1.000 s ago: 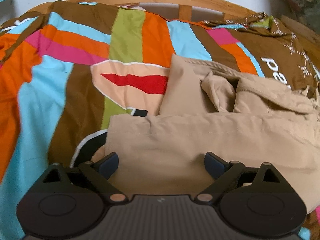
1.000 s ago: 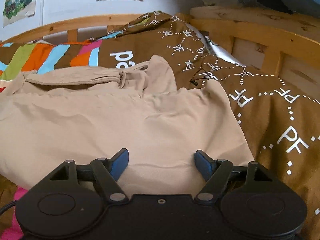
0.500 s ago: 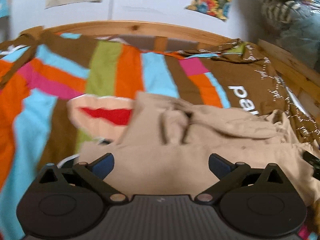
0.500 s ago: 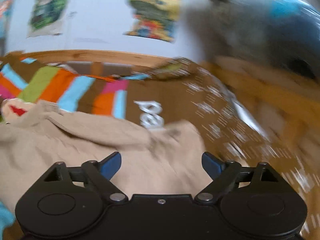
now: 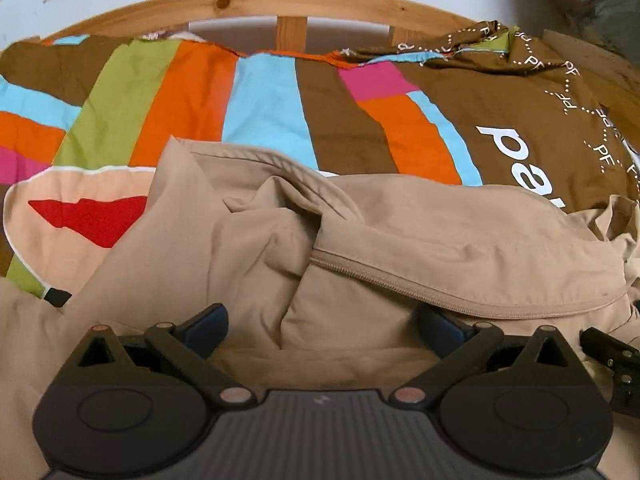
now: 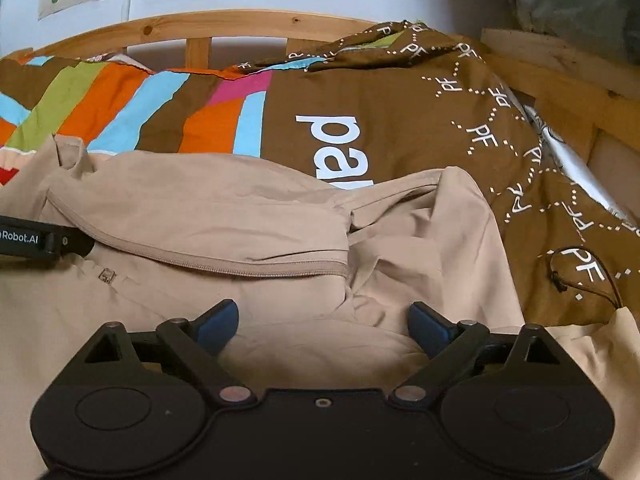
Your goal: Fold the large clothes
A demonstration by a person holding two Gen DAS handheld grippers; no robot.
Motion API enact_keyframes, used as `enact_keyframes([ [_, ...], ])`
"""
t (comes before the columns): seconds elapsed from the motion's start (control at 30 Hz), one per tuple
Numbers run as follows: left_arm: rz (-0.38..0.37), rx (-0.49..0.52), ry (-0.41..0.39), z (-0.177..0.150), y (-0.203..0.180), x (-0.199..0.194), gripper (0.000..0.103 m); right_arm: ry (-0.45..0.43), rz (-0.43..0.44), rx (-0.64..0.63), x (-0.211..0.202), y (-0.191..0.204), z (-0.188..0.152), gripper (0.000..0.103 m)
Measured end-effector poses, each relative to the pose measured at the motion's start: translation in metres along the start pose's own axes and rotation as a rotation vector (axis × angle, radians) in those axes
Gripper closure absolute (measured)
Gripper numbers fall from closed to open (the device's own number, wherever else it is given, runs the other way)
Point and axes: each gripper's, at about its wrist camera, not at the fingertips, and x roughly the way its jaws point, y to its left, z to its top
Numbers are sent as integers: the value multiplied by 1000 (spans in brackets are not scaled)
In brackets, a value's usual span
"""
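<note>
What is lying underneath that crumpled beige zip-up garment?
The beige zip-up garment lies on a striped multicoloured bed cover. Whatever sits directly beneath the garment's middle is covered and cannot be seen.

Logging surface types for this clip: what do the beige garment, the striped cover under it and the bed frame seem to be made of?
Beige garment: thin matte woven cloth, likely cotton or a synthetic blend; it creases softly and has a stitched zipper edge.
Striped cover: matte printed cotton-like fabric, lightly wrinkled.
Bed frame: light wood, probably pine, with visible knots and grain; finish unclear.
</note>
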Motion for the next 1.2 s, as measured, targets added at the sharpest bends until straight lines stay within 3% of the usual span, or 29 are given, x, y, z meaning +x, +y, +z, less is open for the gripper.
enact_keyframes([
  [0.17, -45, -35, 14, 2, 11, -17, 1, -123, 46, 102, -45, -15, -2, 12],
  [0.3, -48, -21, 21, 7, 39, -69, 1, -166, 125, 175, -110, -25, -21, 2],
  [0.43, -37, -52, 120, 0, 71, -124, 1, -109, 108, 208, -160, -34, -50, 2],
  [0.57, -72, -167, 178, -28, 106, -167, 1, -10, 80, 411, -179, -51, -88, 2],
  [0.67, -86, -273, 211, -49, 131, -167, 1, 70, 111, 580, -168, -66, -102, 3],
  [0.77, -92, -393, 299, -53, 152, -151, 1, 39, 140, 685, -164, -79, -99, 3],
  [1.0, -106, -572, 327, -56, 184, -115, 1, -30, 128, 891, -141, -97, -112, 5],
  [1.07, -105, -601, 304, -58, 188, -116, 2, -56, 109, 906, -141, -98, -113, 9],
  [1.17, -72, -598, 284, -57, 189, -121, 16, -67, 54, 944, -143, -103, -114, 29],
  [1.2, -56, -611, 280, -57, 191, -122, 19, -68, 35, 968, -145, -106, -116, 41],
])
